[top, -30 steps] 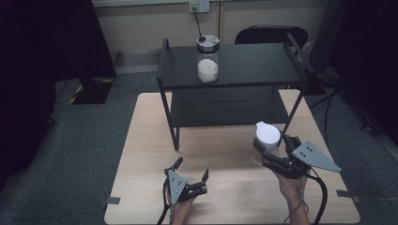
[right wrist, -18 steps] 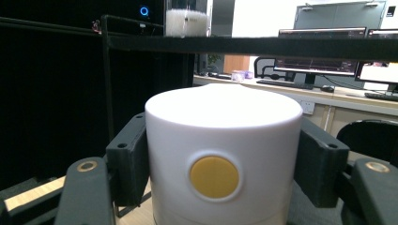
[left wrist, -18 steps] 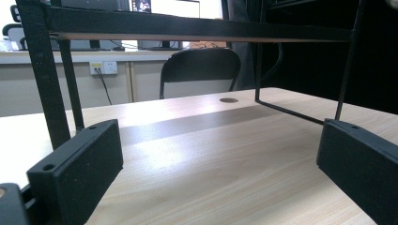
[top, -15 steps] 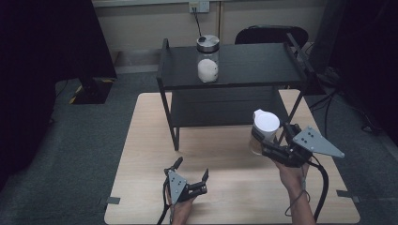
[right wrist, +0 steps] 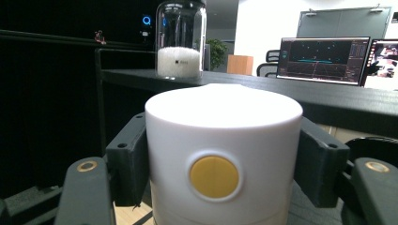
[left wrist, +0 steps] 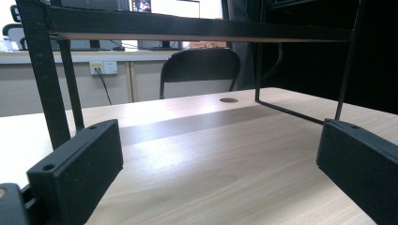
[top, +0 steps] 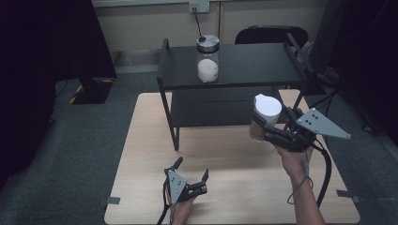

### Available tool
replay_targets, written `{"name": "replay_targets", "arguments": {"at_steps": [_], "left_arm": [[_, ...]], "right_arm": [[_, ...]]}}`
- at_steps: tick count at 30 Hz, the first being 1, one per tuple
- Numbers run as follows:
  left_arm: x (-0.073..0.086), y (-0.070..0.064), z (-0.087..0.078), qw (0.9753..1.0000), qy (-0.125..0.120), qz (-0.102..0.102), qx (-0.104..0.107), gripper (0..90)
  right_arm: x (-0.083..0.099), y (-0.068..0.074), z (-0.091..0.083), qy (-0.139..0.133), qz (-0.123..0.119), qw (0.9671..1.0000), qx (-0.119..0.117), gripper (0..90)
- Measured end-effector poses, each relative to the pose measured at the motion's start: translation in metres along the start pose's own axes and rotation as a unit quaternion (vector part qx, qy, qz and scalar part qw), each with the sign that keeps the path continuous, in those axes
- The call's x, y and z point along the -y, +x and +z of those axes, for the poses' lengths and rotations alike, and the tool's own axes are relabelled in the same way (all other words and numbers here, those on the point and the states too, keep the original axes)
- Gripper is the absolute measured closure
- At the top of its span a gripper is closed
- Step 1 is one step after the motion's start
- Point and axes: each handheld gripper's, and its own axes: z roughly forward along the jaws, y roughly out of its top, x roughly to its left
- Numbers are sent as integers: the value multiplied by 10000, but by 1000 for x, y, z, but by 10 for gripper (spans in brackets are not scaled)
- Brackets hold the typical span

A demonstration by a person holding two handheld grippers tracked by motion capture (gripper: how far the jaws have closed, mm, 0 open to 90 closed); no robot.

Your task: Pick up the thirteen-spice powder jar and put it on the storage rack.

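Dim office, grey carpet, wooden table with a black two-tier shelf rack at its far half. Glass jar with white granules stands on the rack's top shelf, left of centre. White-lidded container is off the table, clamped between the right gripper's jaws; the right gripper view shows its white lid with a yellow button about level with the top shelf edge. Against a second ago it sits higher and closer to the rack, so likely mid-carry toward the top shelf, placement not yet done. Left gripper rests low on the near table edge, jaws spread apart, nothing between them.
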Motion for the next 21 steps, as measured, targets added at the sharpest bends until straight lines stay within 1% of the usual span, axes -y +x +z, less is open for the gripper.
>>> {"name": "replay_targets", "arguments": {"at_steps": [3, 10, 17, 21], "left_arm": [[0, 0, 0, 10000, -1, -2, 0, 2], [0, 0, 0, 10000, 0, -1, 0, 2], [0, 0, 0, 10000, -1, -3, 0, 2], [0, 0, 0, 10000, 0, -2, 0, 2]], "right_arm": [[-7, -2, 4, -1, -27, 10000, -9, 306], [-23, -6, 15, -37, 4, 10000, -70, 305], [-37, -12, 26, -86, 140, 9997, -160, 305], [-48, -12, 31, -56, 101, 9998, -130, 306]]}}
